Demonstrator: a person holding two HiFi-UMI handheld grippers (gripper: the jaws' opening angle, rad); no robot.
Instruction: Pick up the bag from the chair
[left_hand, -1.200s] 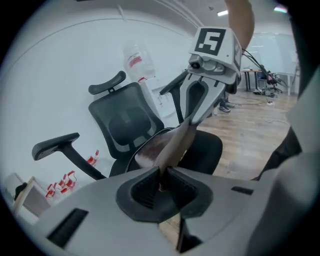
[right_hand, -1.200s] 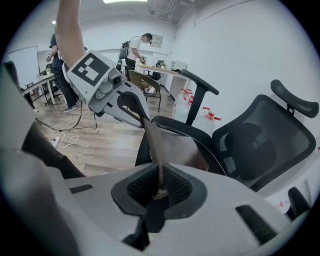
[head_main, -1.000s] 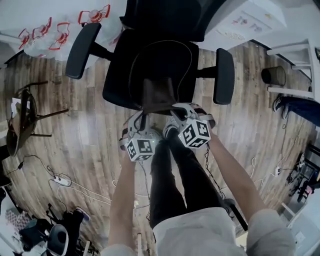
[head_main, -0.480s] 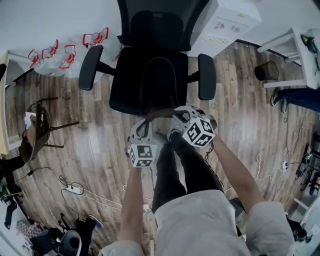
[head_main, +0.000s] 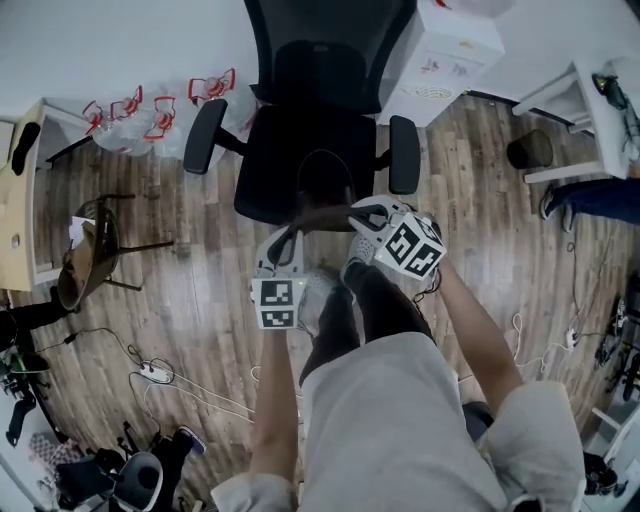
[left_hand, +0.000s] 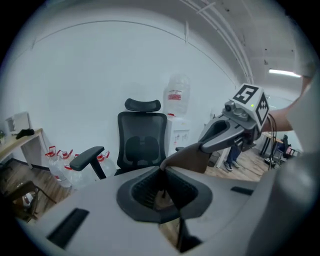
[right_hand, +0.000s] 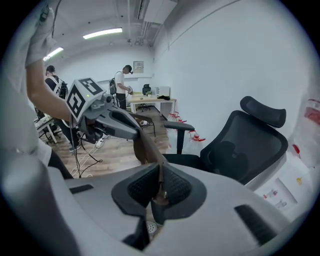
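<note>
- Head view: my left claw (head_main: 288, 240) and right claw (head_main: 357, 214) both pinch the bag (head_main: 322, 216). It stretches crosswise between them, over the chair (head_main: 300, 150) seat's front edge.
- Left gripper view: jaws clamped on the bag's edge, and the bag runs right.
- Right gripper view: jaws closed on the other end, and the bag runs left.

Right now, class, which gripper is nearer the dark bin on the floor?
Right. The right gripper, shut on the bag, lies towards the bin; the left gripper grips the bag's other edge, farther off.
</note>
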